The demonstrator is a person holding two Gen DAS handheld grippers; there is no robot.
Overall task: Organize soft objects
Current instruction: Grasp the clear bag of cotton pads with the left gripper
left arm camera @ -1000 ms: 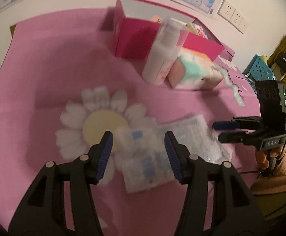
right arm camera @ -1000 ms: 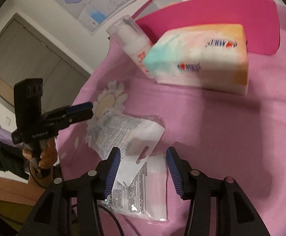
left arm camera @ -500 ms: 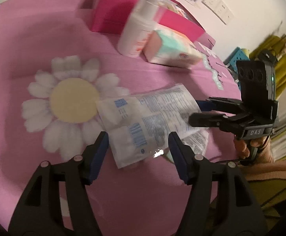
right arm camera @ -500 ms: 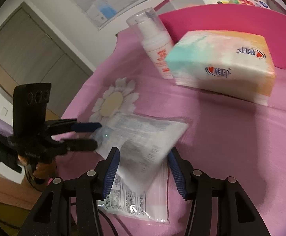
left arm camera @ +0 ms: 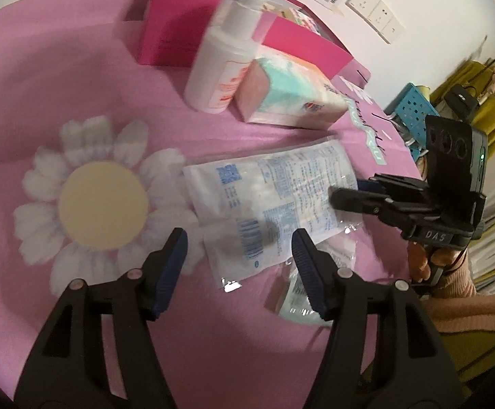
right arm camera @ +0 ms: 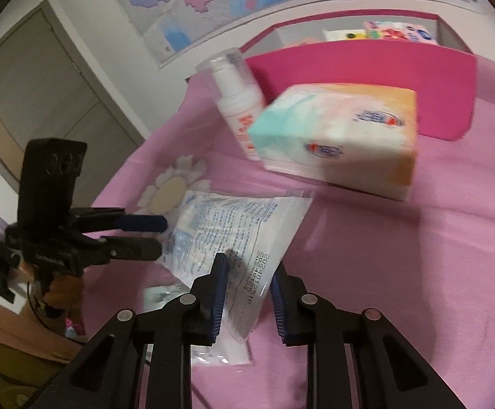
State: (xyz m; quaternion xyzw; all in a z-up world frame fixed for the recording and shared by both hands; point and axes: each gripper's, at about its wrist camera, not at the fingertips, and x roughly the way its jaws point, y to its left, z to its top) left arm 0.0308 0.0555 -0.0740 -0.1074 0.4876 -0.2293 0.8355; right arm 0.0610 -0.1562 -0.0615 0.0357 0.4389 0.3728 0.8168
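We have two hand-held grippers over a desk (left arm camera: 43,68) covered in pink cloth with a daisy print (left arm camera: 101,201).

Left hand-held gripper (left arm camera: 239,262): jaws stand fairly wide and have just been opening. The near end of the clear printed sachet (left arm camera: 274,191) lies below and between the fingers; the pads are clear of it on both sides, nothing gripped.

Right hand-held gripper (right arm camera: 247,298): jaws narrow and have just been closing. One corner of the same sachet (right arm camera: 234,235) sits between the pads. From the right wrist view we still see a gap on the right pad's side, so we cannot tell whether the pinch is made. In the left wrist view this gripper (left arm camera: 343,194) comes in from the right with its tips at the sachet's far edge.

The sachet lies flat on the cloth, just beside the daisy, on top of a second sachet (left arm camera: 244,259) that sticks out under its near edge. A third packet (left arm camera: 295,303), greenish, lies near the desk's edge, partly hidden by the left gripper's finger.

Behind them: a tissue pack (right arm camera: 339,136), pastel wrap, lying on the cloth, with a white pump bottle (right arm camera: 237,102) upright just beside it. Both stand in front of the magenta box (right arm camera: 366,64), which is open on top with small colourful packs inside.

A hand (left arm camera: 431,262) in a pink sleeve holds the right gripper's handle.
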